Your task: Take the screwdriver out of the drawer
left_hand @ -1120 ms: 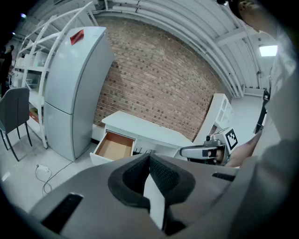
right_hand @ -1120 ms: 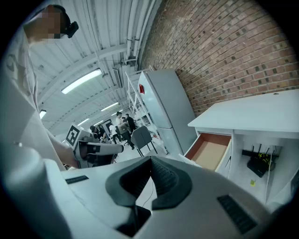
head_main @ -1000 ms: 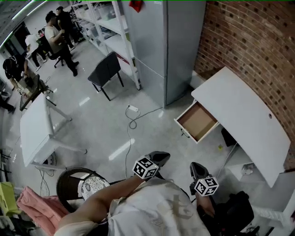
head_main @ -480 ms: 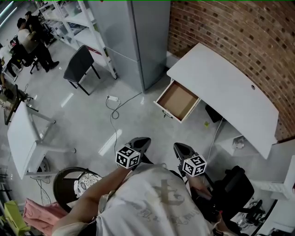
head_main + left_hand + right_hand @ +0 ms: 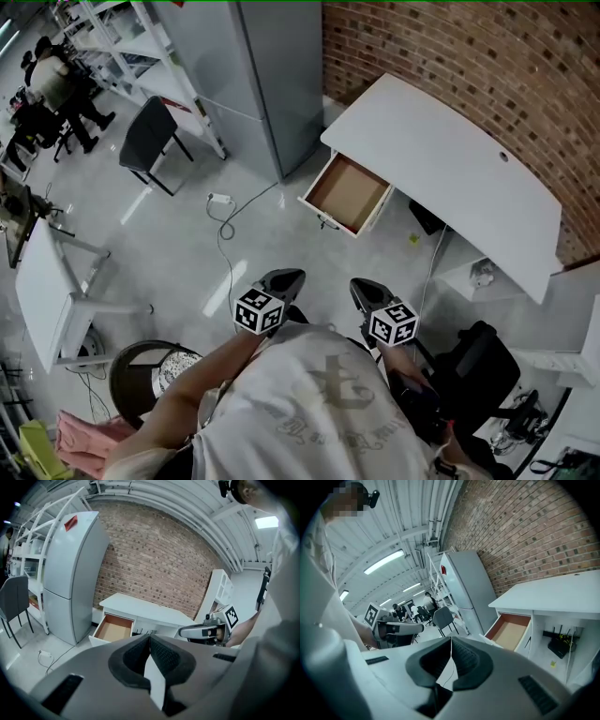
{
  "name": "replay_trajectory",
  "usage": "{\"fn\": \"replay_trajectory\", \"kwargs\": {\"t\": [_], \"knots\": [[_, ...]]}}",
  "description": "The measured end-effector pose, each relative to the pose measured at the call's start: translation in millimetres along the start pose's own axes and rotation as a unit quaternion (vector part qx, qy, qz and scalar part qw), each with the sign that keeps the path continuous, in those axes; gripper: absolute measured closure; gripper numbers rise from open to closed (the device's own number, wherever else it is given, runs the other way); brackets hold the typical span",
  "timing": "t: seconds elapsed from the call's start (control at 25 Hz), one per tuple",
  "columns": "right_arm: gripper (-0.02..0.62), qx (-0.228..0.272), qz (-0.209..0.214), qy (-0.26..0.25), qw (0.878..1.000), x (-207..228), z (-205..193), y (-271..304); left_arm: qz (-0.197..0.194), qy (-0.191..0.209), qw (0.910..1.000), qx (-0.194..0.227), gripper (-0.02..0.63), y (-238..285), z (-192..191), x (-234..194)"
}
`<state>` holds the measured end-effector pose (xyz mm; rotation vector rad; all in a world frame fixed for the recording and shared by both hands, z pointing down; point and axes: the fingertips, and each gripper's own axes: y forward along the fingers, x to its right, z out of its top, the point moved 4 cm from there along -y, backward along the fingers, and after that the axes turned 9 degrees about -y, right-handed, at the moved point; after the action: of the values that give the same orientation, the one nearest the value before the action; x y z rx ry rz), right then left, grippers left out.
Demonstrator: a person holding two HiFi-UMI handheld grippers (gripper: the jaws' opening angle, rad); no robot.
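Screwdriver too small to make out from here, left tongs (image 5: pixel 284 277) at 6 o'clock closed tip to tip on nothing, right tongs (image 5: pixel 362 287) just beside at 5 o'clock, likewise closed and empty, drawer (image 5: pixel 347 193) pulled open at 12 o'clock under the white bench (image 5: pixel 450 169), grey refrigerator (image 5: pixel 253 75) at 11 o'clock, brick wall (image 5: pixel 487 66) beyond.

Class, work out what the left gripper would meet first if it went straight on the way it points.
Probably the white desk, just right of its open drawer, though the depth is hard to judge from these views.
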<state>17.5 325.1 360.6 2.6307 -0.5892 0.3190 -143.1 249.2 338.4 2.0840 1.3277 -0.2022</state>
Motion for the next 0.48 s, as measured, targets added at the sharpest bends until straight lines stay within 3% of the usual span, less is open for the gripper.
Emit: {"fn": "replay_trajectory", "kwargs": {"t": [0.48], "knots": [[0.572, 0.010, -0.011, 0.023, 1.000, 15, -8, -22, 0.000, 0.013, 0.9997, -0.019, 0.584, 12, -1, 20]]}}
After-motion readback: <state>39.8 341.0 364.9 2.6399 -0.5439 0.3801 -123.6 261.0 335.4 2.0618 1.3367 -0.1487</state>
